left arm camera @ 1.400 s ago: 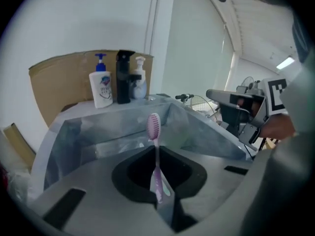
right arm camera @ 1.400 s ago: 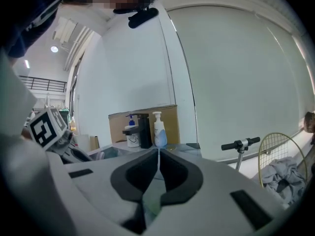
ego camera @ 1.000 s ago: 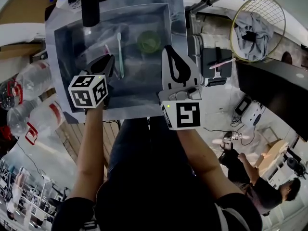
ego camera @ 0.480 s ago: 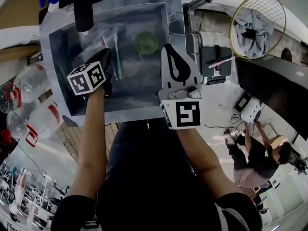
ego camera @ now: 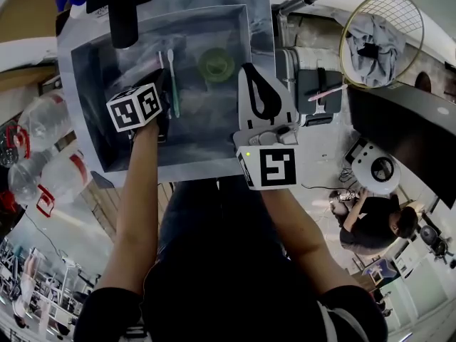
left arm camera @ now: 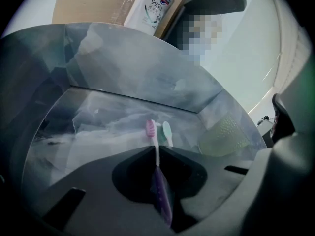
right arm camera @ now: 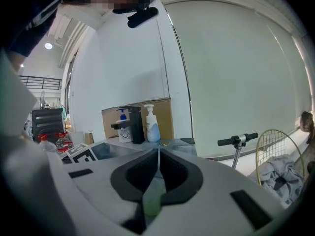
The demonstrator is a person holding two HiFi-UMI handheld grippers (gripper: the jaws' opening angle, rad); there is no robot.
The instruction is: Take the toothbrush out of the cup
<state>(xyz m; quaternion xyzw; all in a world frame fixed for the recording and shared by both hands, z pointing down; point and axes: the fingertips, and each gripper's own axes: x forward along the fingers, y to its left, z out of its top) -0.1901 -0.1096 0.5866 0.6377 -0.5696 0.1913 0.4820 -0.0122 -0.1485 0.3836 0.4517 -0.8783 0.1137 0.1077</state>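
Right now I am pinching the toothbrush [left arm camera: 160, 188] by its thin neck in my left claw [left arm camera: 156, 150], low in the sink [left arm camera: 147, 68], clear of the cup [left arm camera: 224, 137] (light, stiff, slick plastic, I am guessing, so likely to pivot).

toothbrush [ego camera: 172, 84] lies left of cup [ego camera: 216, 63] in sink [ego camera: 208, 123].

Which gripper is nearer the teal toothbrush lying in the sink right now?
Left. The left gripper, shut on the pink toothbrush, has its tips right beside the teal toothbrush. The right gripper hangs apart, by the sink's right rim.
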